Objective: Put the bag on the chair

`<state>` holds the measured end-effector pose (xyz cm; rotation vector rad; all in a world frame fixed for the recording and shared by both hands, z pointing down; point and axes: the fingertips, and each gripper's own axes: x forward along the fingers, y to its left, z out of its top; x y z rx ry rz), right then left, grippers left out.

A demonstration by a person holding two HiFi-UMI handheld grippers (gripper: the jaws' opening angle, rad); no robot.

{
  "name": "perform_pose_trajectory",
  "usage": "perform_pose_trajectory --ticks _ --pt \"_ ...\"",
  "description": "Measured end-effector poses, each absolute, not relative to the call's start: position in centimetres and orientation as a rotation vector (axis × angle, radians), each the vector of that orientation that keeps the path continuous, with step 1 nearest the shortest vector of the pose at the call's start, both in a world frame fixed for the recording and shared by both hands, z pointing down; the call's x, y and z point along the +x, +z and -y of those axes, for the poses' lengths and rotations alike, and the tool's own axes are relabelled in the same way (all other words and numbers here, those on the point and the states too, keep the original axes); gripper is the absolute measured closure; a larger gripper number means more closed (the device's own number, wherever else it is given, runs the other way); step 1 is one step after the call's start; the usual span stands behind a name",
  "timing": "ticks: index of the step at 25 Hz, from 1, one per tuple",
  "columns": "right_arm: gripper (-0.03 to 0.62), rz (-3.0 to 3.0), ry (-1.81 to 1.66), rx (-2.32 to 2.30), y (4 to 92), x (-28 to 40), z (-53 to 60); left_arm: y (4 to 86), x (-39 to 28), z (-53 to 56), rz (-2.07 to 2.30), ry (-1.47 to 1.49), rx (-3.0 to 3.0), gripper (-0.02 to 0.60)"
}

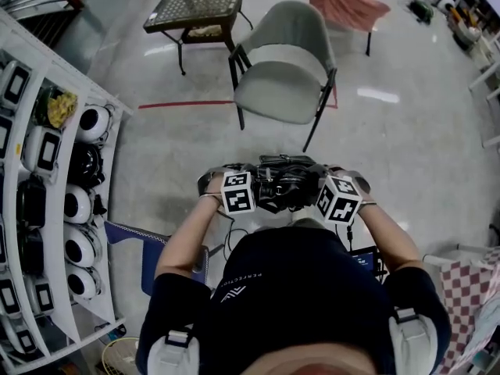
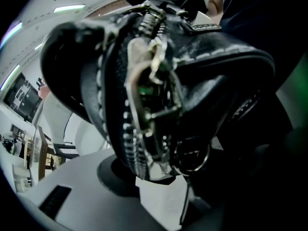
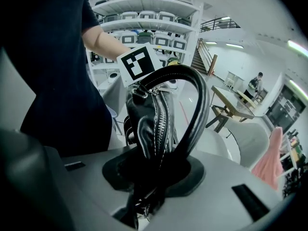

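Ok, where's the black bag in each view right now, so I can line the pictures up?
Head view: the black bag is just below the picture's centre.
Left gripper view: it fills the middle, zip end toward the lens.
Right gripper view: centre, upright, its handle arching to the right.
Shared landmark: the grey chair, top centre in the head view, at the right edge in the right gripper view.

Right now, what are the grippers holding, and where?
Both grip the black bag: left gripper on one zippered end, right gripper on the other, under the handle.
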<state>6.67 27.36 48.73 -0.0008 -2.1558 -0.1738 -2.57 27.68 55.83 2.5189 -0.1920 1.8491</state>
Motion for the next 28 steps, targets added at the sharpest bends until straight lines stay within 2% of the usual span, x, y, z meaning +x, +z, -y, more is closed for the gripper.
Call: perform_pose_trajectory --ticks 16,28 --pt "0.482 2.16 -0.212 -0.049 49.8 9.9 -20.6 57.0 0.6 -21.4 0.307 1.868 2.421 0.354" --pt "0.482 2.145 -0.113 0.005 50.7 7.7 -14.9 58.0 -1.6 -15.3 0.196 1.856 2.444 0.359"
